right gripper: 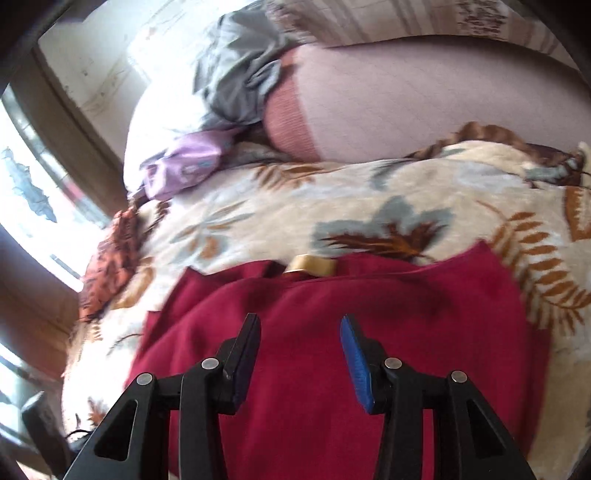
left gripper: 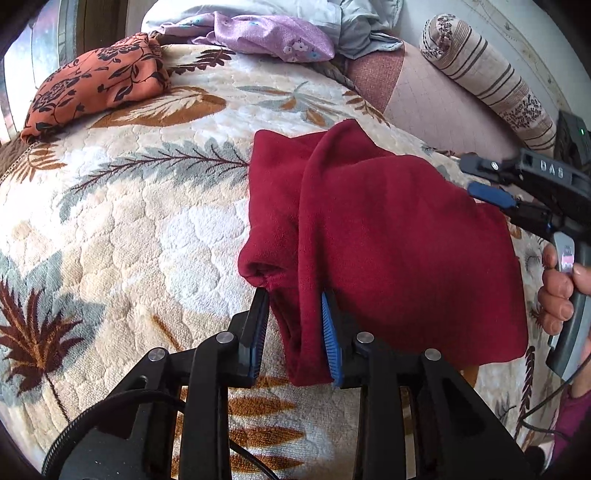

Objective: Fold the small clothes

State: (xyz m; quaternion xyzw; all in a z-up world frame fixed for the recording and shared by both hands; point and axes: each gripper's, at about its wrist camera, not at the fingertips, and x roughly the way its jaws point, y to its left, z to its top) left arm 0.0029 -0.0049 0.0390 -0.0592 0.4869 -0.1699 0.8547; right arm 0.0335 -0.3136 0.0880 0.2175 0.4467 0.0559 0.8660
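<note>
A dark red fleece garment [left gripper: 399, 236] lies partly folded on the leaf-patterned blanket [left gripper: 147, 206]. My left gripper [left gripper: 295, 299] stands at its near left edge with a hanging fold of the red cloth between its jaws, which are still somewhat apart. My right gripper [left gripper: 480, 177] shows at the garment's right edge in the left wrist view, held in a hand. In the right wrist view the right gripper [right gripper: 301, 323] is open and empty, just above the red garment [right gripper: 369, 332]. A tan label [right gripper: 312, 264] shows at the garment's far edge.
An orange floral garment [left gripper: 96, 81] lies at the blanket's far left. A purple floral garment [left gripper: 273, 37] and grey cloth [left gripper: 362, 26] are piled at the back. A striped bolster [left gripper: 487, 74] and pink sheet [left gripper: 436, 107] lie at the far right.
</note>
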